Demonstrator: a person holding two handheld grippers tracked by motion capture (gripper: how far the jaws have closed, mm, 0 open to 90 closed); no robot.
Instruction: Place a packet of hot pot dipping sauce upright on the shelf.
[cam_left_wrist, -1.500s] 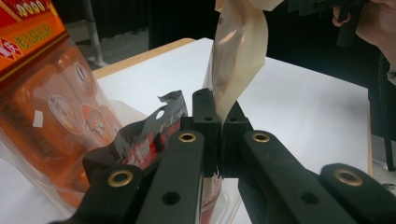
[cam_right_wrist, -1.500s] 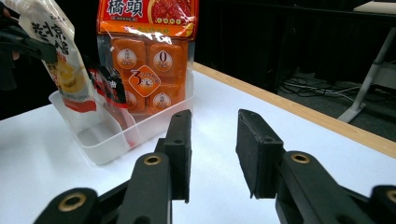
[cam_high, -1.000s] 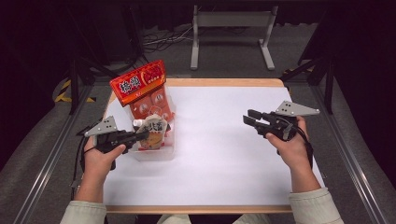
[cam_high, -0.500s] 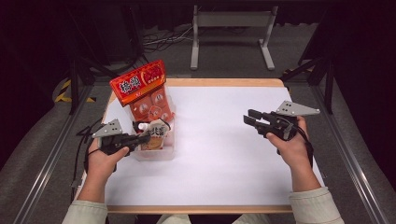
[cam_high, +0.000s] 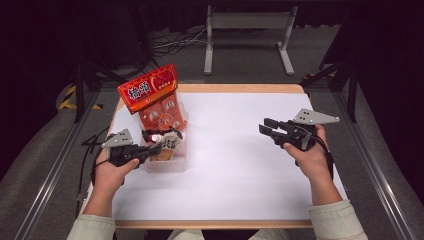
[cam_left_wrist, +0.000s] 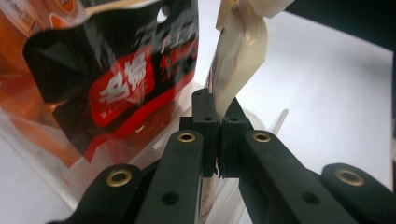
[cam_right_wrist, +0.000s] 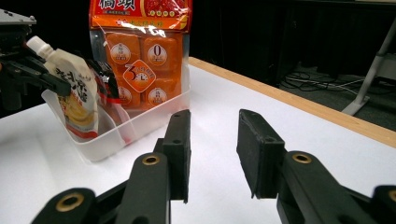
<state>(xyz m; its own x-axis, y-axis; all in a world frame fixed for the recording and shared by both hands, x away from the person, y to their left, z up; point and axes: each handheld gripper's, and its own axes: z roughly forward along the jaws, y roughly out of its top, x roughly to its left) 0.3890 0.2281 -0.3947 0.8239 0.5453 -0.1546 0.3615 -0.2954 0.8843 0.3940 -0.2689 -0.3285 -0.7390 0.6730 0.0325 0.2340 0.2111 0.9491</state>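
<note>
A cream spouted pouch (cam_left_wrist: 238, 51) stood in the clear plastic bin (cam_high: 172, 164), at the end of the bin nearest the person, and the left tool (cam_left_wrist: 219, 105) had its jaws pinched tight on the pouch's thin edge, so the pouch rose just above the bin's rim. Right beside it in the bin leaned a black-and-red packet (cam_left_wrist: 126, 79), and behind both, at the bin's far end, stood a tall orange bag of sweets (cam_high: 155, 102), its red header well above the bin wall. The bin sat on the white worktop (cam_high: 235, 175), close to its left edge. Well to the right of the bin, the right tool (cam_right_wrist: 212, 140) hung above the bare worktop in the person's right hand (cam_high: 311, 159), jaws partly apart with nothing between them, pointing back toward the bin.
</note>
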